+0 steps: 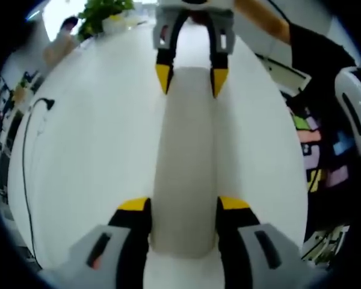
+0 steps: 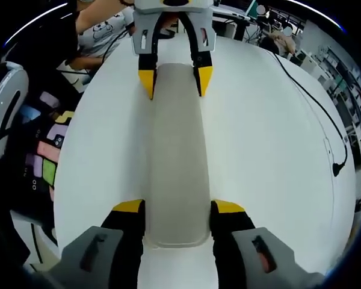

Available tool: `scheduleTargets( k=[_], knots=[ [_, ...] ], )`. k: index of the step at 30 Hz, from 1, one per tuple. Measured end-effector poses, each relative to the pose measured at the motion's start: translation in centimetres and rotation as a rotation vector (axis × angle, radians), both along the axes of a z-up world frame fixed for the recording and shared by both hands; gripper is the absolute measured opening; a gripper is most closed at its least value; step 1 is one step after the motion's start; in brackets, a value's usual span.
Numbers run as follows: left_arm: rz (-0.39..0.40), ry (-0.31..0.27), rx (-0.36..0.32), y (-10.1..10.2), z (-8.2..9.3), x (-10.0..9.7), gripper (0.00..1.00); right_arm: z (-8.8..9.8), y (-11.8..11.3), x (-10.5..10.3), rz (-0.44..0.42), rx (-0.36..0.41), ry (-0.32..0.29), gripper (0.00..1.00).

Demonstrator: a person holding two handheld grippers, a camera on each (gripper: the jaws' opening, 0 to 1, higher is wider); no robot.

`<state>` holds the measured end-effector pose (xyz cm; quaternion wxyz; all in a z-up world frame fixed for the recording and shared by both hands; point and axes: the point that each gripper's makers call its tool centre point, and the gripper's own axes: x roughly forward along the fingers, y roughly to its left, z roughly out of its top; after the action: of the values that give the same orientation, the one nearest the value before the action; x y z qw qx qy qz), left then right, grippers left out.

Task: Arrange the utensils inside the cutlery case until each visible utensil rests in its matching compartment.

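My left claw (image 1: 183, 205) and right claw (image 2: 178, 208) each clamp one end of the cutlery case (image 2: 173, 150). If I squeeze unevenly, the smooth shell could slip onto the tabletop (image 2: 259, 150).

A long white tabletop (image 1: 96, 156) carries a pale, translucent cutlery case (image 1: 186, 162), which lies flat along its middle. A thin black cable (image 2: 325, 129) trails across the bare surface near one long edge. At the far end in the left gripper view stands a green potted plant (image 1: 105, 11).
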<state>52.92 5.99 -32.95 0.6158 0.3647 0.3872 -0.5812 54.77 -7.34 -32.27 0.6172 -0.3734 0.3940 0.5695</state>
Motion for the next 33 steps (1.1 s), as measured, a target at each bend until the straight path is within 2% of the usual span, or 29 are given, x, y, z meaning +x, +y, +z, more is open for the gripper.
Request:
scheduleTargets(
  k=[5,8,11,14,16,17,19,20,21,22,24,27,30,33],
  knots=[
    [0.003,0.002,0.006,-0.2,0.1,-0.1,0.45,0.2,-0.6,-0.4,-0.021,0.029,-0.032,0.51],
    [0.002,0.003,0.004,-0.3,0.1,0.0,0.45,1.2,-0.9,-0.1,-0.091,0.110,-0.080,0.54],
    [0.003,0.004,-0.004,-0.3,0.2,0.1,0.45,3.2,-0.5,-0.3,-0.156,0.258,-0.128,0.55],
    [0.003,0.003,-0.009,-0.4,0.2,0.0,0.45,6.0,-1.1,0.0,-0.240,0.393,-0.240,0.55],
    [0.003,0.003,-0.009,-0.5,0.0,-0.3,0.45,8.0,-1.8,-0.1,-0.337,0.510,-0.289,0.55],
    [0.003,0.003,-0.009,-0.5,0.0,-0.4,0.45,8.9,-2.6,-0.1,-0.377,0.543,-0.324,0.55],
    [0.004,0.003,-0.006,-0.6,-0.1,-0.7,0.45,11.1,-4.6,0.4,-0.482,0.615,-0.440,0.55],
    [0.004,0.002,-0.006,-0.6,-0.2,-0.9,0.45,11.7,-5.3,0.5,-0.520,0.636,-0.474,0.56],
    [0.004,0.003,-0.006,-0.6,-0.2,-1.0,0.45,12.6,-6.8,0.6,-0.586,0.663,-0.530,0.56],
    [0.004,0.003,-0.008,-0.6,-0.3,-1.1,0.45,13.1,-7.6,0.5,-0.623,0.678,-0.556,0.57],
    [0.003,0.004,-0.011,-0.6,-0.3,-1.0,0.45,14.8,-9.9,0.1,-0.716,0.758,-0.647,0.60],
    [0.003,0.004,-0.015,-0.6,-0.3,-0.9,0.46,16.5,-12.1,-1.0,-0.802,0.885,-0.705,0.66],
    [0.005,0.006,-0.015,-0.6,-0.1,-0.2,0.46,17.2,-14.8,-2.0,-0.917,0.955,-0.755,0.66],
    [0.005,0.006,-0.014,-0.6,0.0,0.5,0.46,17.3,-16.9,-3.0,-0.983,0.994,-0.799,0.69]
  ],
)
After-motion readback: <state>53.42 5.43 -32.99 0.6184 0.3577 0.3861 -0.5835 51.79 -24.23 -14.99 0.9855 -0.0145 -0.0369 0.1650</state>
